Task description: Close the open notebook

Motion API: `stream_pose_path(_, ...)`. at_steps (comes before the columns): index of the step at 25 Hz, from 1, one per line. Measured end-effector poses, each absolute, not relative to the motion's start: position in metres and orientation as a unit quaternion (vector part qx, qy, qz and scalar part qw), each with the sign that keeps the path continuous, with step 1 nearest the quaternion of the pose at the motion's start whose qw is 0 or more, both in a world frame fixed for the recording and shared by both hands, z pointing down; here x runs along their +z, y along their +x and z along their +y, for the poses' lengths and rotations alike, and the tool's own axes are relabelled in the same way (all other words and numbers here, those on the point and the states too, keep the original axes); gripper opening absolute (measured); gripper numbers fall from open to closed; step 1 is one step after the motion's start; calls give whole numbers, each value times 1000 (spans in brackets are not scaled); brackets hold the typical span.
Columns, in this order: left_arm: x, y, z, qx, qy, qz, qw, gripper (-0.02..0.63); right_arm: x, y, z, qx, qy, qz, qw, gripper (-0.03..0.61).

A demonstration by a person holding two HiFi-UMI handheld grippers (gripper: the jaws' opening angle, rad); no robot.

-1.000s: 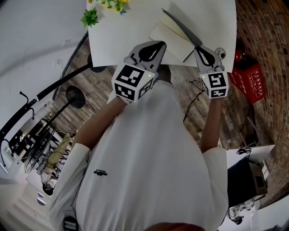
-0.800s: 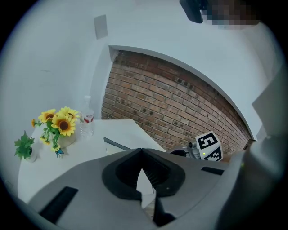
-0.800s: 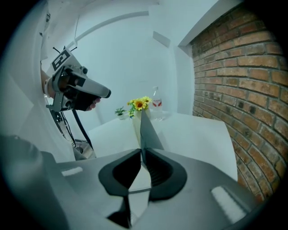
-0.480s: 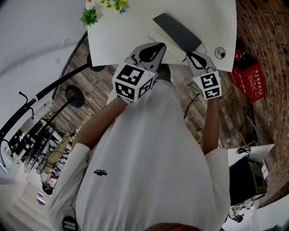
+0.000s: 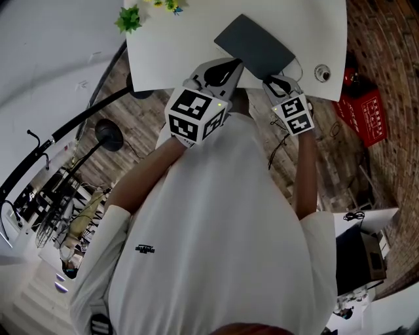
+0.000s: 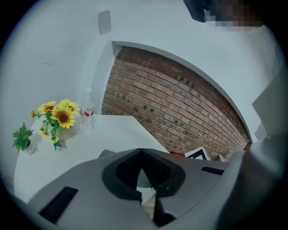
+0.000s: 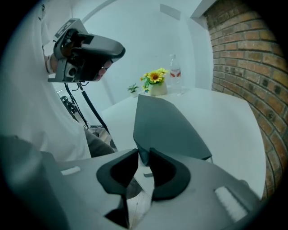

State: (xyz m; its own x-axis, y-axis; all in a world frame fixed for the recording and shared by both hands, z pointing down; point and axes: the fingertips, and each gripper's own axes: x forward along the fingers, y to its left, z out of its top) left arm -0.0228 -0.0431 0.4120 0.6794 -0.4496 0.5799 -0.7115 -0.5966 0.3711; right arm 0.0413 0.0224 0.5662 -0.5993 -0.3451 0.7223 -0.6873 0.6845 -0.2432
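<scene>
Swung further over, flat dark matte notebook (image 5: 254,44), right tongs (image 5: 279,80) pinching its corner, left tongs (image 5: 222,67) clenched empty

Person holding 2 grippers out in front, side by side.
Both bare forearms reach forward from white sleeves. The left gripper (image 5: 229,65) has its jaws closed tip to tip, nothing between them. The right gripper (image 5: 273,81) has its jaws clamped on the notebook (image 5: 255,46) cover's near corner.

White surface (image 5: 177,52) carries dark grey notebook (image 5: 255,46) at near right, small round object (image 5: 321,72) further right; sunflower pot (image 6: 60,119), small green plant (image 5: 129,19), clear bottle (image 6: 87,116) grouped far left.
</scene>
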Motion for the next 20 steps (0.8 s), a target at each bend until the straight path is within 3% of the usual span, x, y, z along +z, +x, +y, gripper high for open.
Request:
stream_pose_path(5,413,-26,-42,220,865,-337,299,9,592,42,31,278,300,-841,355,115)
stream_pose_path(9,411,-29,-42,220,864,-341,299,9,606,37,44,327,274,-833,352,207)
stream_pose_path(15,410,-28,-39,217,866,-339,298,9,606,37,47,343,277,-828,345,207)
stream_pose_path(16,410,-28,-39,215,866,-339,298,9,606,38,49,345,275,-824,355,205)
stream_pose_path(19,408,-29,-38,213,867,-338,299,9,605,40,53,353,269,-810,384,91)
stream_pose_path(20,408,-29,-38,211,867,-338,299,9,603,38,57,358,258,-809,389,81)
